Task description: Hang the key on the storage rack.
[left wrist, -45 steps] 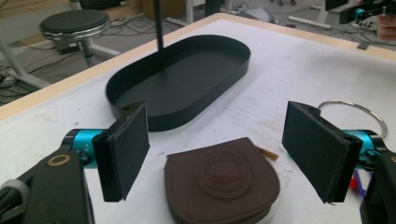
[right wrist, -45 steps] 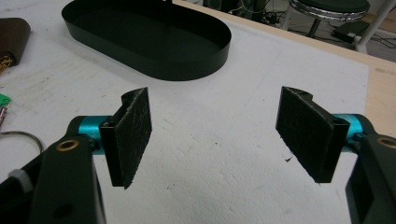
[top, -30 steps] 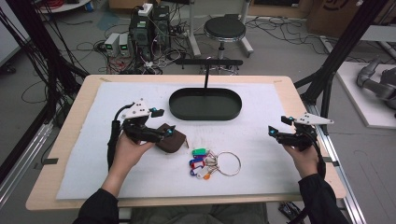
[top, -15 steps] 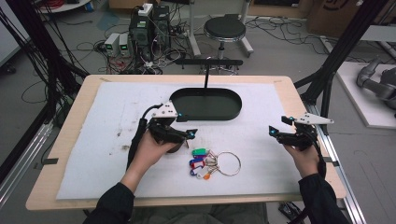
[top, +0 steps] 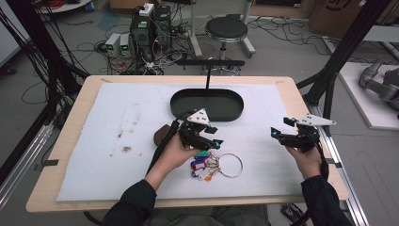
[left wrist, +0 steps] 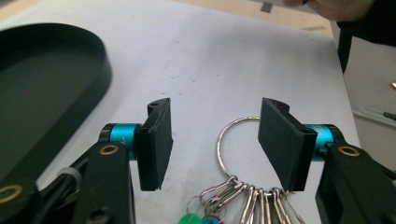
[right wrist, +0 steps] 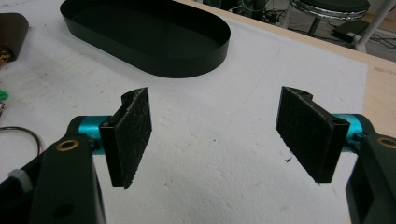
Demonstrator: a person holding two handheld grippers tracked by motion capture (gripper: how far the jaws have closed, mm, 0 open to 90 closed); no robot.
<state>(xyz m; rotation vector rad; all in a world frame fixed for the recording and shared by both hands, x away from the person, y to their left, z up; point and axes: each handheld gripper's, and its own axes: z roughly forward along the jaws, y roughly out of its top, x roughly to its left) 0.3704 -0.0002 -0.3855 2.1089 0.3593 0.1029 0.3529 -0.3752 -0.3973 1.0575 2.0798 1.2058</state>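
High view: a pale wooden table (top: 84, 101) under a white foam mat (top: 127, 117), with cables on a grey floor (top: 282, 42) behind. Left gripper (top: 212, 142), jaws apart and just closing, hangs over the silver key ring with coloured tags (top: 221, 165); right gripper (top: 277, 134) is spread, empty.

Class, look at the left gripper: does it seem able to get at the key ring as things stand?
Probably yes. The left gripper hangs right over the key ring, its jaws apart after just closing partway, the ring's loop showing between them with nothing in the way.
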